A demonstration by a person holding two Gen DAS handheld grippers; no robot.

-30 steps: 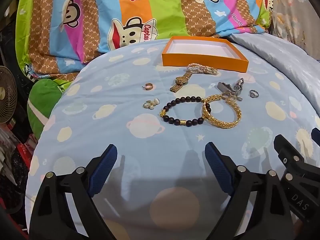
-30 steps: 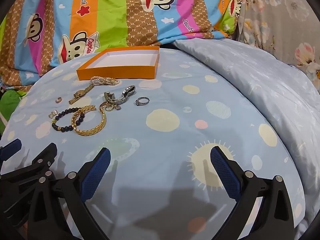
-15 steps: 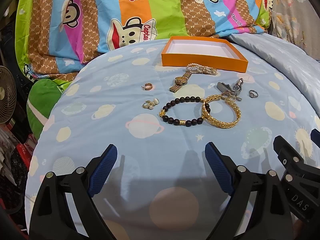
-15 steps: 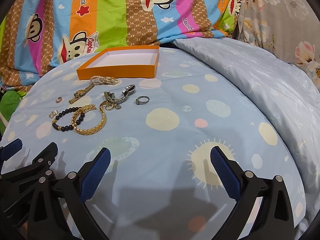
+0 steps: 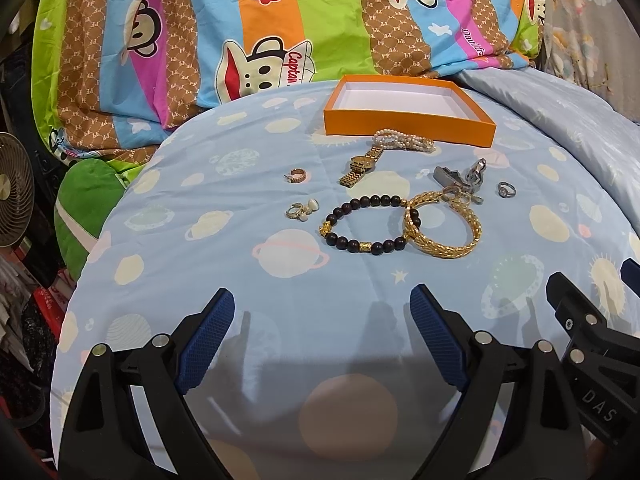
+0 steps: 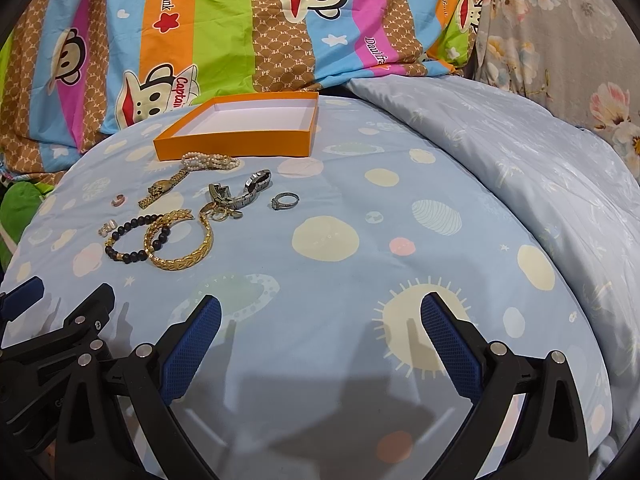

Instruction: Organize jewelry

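Note:
An empty orange box (image 5: 408, 120) (image 6: 240, 136) sits at the back of the blue bedspread. In front of it lie a pearl bracelet (image 5: 404, 143), a gold watch (image 5: 360, 168), a silver watch band (image 5: 460, 178), a silver ring (image 5: 506, 190) (image 6: 283, 201), a gold bangle (image 5: 440, 236) (image 6: 180, 256), a dark bead bracelet (image 5: 366, 226) (image 6: 132, 240), a small rose ring (image 5: 296, 176) and earrings (image 5: 302, 211). My left gripper (image 5: 322, 330) is open and empty, short of the jewelry. My right gripper (image 6: 320, 332) is open and empty, to the right of the left gripper.
A striped monkey-print blanket (image 5: 280, 32) lies behind the box. A plain blue quilt (image 6: 520, 152) rises at the right. A fan (image 5: 12, 196) and a green cushion (image 5: 84, 208) sit off the bed's left edge.
Both grippers have shifted very slightly. The jewelry and box have not moved.

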